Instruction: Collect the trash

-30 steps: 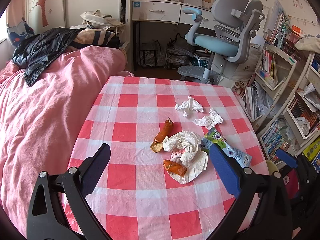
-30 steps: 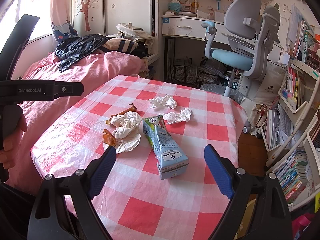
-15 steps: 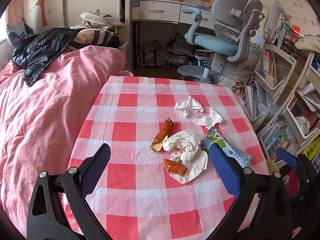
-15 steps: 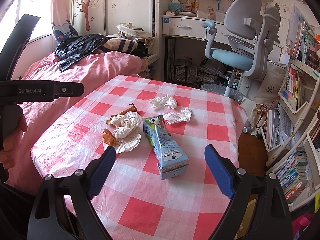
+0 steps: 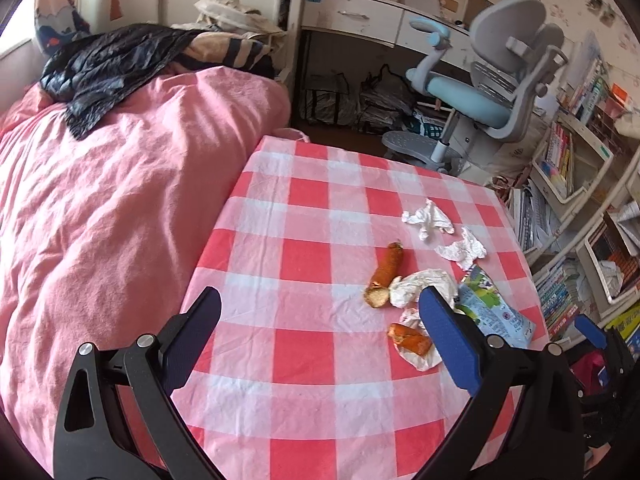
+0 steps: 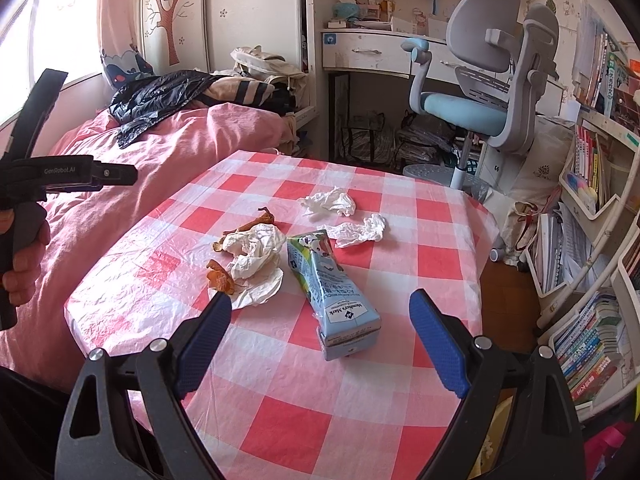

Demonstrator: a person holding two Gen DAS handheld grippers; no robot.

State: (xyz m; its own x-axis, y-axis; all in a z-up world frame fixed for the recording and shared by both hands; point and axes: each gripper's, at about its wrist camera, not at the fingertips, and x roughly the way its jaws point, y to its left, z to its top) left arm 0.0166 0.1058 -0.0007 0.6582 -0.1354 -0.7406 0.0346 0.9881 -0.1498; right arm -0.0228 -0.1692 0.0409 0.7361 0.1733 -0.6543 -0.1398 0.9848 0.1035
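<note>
The blue-padded fingers [image 6: 438,344] of the right gripper [image 6: 320,328] were spread wide and grasped nothing; they were held above the near part of the table, the carton lying between them in view but untouched. The left gripper [image 5: 320,320] was likewise released, its fingers [image 5: 448,340] parted over the checked cloth and closed on nothing, and in the right wrist view its body was seen gripped in a hand [image 6: 24,268] at the left edge, where the lettering "GenRobot.AI" could be read.

A pink-covered bed [image 5: 100,220] was seen beside the table [image 6: 280,412], which was draped in a red-and-white checked cloth. A grey and light-blue desk chair [image 6: 492,80] stood beyond the table, before a white desk.

The trash was gathered on the far right part of the cloth. A flattened milk carton [image 6: 336,292] lay on its side, its long axis running from near to far, its base turned toward the right gripper and its opened top pointing away; "Member's Mark" was printed on its side. Just to its left a crumpled white wrapper [image 6: 256,264] was spread, with a fried food scrap [image 6: 220,280] resting on its near edge. A longer fried stick [image 5: 386,272] lay touching the wrapper's far side, pointing away across the table. Two crumpled tissues [image 6: 332,202] [image 6: 360,230] lay beyond the carton, slightly apart.
</note>
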